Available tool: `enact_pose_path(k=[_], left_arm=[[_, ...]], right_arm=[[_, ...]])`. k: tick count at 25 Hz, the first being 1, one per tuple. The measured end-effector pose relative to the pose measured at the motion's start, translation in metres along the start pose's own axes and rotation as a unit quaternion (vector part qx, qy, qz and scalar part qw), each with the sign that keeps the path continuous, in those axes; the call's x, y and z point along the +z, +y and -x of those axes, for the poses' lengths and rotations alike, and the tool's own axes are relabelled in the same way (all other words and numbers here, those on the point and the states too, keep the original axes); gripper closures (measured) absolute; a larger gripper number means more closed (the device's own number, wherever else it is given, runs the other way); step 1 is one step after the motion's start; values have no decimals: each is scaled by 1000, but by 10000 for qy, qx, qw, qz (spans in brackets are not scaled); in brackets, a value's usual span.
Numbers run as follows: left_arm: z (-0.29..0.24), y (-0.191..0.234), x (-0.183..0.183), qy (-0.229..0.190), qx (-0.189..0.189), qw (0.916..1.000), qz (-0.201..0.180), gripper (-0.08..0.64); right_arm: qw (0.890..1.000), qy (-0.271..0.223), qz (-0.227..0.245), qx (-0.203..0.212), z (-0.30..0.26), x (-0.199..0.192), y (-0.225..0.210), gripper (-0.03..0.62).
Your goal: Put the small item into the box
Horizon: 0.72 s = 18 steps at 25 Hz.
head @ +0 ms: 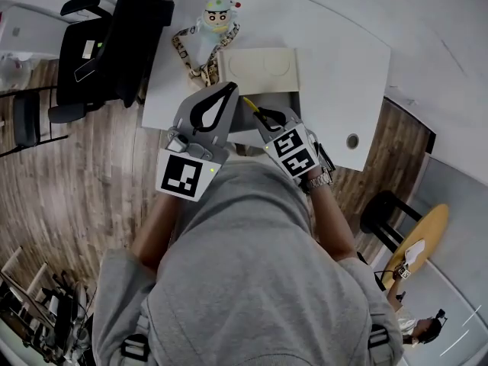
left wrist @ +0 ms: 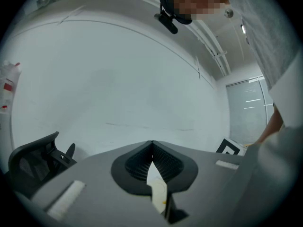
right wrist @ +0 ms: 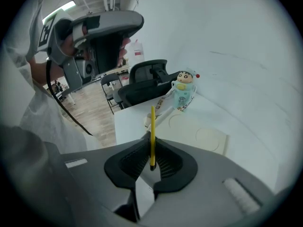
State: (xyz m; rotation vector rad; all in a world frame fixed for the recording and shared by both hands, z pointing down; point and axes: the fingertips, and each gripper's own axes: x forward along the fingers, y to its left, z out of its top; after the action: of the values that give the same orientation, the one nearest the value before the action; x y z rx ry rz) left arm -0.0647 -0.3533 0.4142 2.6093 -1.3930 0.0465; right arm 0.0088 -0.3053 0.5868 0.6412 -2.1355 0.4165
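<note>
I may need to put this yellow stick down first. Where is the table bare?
Bare: the table right of the box out to its edge, and the strip behind the box. Crowded: left of the box, where the doll and a patterned strap lie. The right gripper holds the yellow stick.

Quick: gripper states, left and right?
Left gripper: closed, nothing between the jaws.
Right gripper: closed on a thin yellow stick.

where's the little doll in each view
Head view: top centre, the doll lies beyond the box.
Left gripper view: not in it.
Right gripper view: right of centre, the doll lies beyond the box.
Shared landmark: the black office chair, in all three.
</note>
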Motion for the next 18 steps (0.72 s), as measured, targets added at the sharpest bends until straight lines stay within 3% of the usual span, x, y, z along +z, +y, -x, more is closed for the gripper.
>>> enact_pose_path(k=[12,18], left_arm=[[3,6,-2,-11,70,10000,21,557],[1,4,-5,29,4,10000,-17,557]], right_arm=[[9961,800,241,291,-38,-36,7,531],[9932,1115,125,312,-54,-56,3,531]])
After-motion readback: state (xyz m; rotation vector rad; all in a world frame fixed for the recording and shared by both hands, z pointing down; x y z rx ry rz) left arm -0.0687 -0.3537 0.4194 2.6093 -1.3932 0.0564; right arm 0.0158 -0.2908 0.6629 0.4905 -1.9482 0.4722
